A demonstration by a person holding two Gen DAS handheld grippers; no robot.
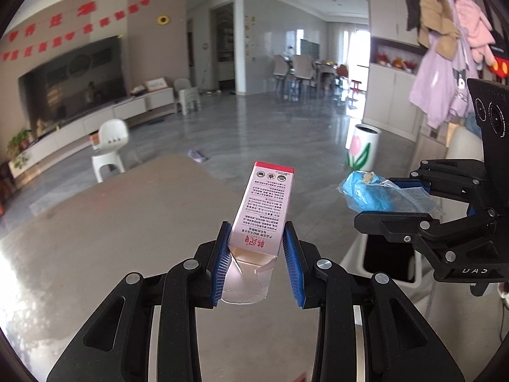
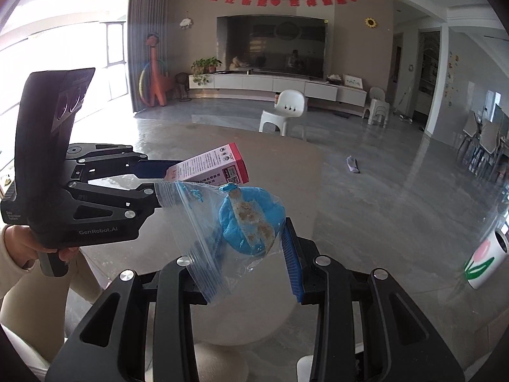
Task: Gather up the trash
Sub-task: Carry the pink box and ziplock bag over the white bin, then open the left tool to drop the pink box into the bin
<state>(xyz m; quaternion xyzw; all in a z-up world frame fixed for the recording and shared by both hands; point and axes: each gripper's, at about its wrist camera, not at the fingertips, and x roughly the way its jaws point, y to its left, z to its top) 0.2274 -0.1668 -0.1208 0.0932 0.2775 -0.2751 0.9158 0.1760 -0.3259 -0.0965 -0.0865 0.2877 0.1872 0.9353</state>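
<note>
- While the left gripper [image 1: 257, 254] hangs above the table [image 1: 105, 222], its jaws are clamped on the lower end of a pink carton [image 1: 264, 203], which tilts up and away, red cap end farthest out.
- The right gripper [image 2: 251, 254] has its jaws closed on a clear zip bag [image 2: 203, 222] holding a blue lump [image 2: 251, 219] with brownish crumbs.
- Carton and bag are both in the air, near each other, over the table's edge.
- A white bin with a tulip [image 1: 364, 146] stands on the floor beyond.
</note>
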